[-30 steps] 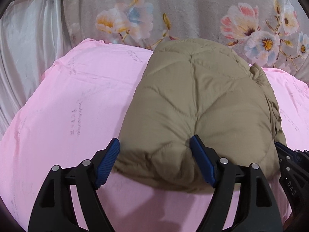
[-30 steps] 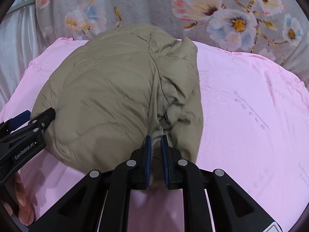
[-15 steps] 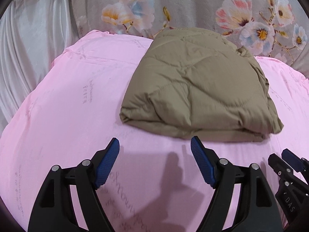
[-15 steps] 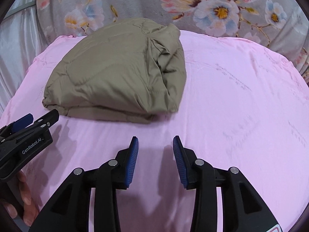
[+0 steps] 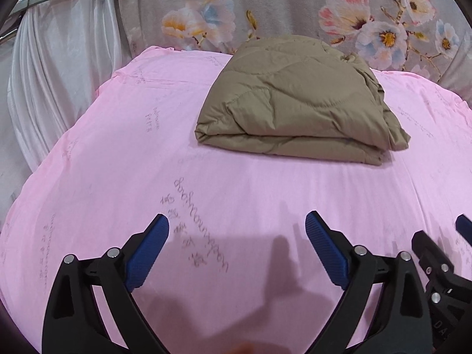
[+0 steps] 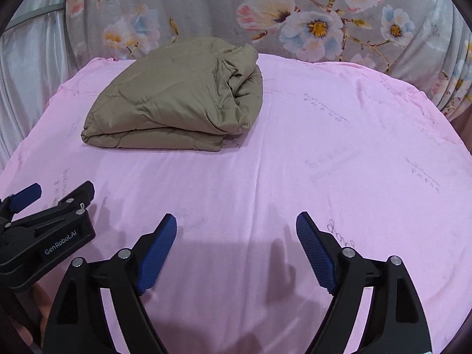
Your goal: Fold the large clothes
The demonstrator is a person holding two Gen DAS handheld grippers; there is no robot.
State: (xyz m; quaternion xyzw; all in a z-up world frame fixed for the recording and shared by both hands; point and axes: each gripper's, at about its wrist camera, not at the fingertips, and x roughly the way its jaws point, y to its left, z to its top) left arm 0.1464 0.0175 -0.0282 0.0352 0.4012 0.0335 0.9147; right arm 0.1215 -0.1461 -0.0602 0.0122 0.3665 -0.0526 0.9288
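Note:
A tan quilted jacket lies folded in a compact bundle on the pink sheet, toward the far side; it also shows in the right wrist view. My left gripper is open and empty, held well short of the jacket over bare sheet. My right gripper is open and empty too, near the front, to the right of the left one. The left gripper shows from the side at the left edge of the right wrist view.
A grey floral blanket rises behind the sheet. White satin curtains hang at the left. The pink sheet spreads wide to the right of the jacket.
The right gripper let go of the jacket's edge and opened. Both grippers drew back toward me, and the jacket settled flat into a folded bundle.

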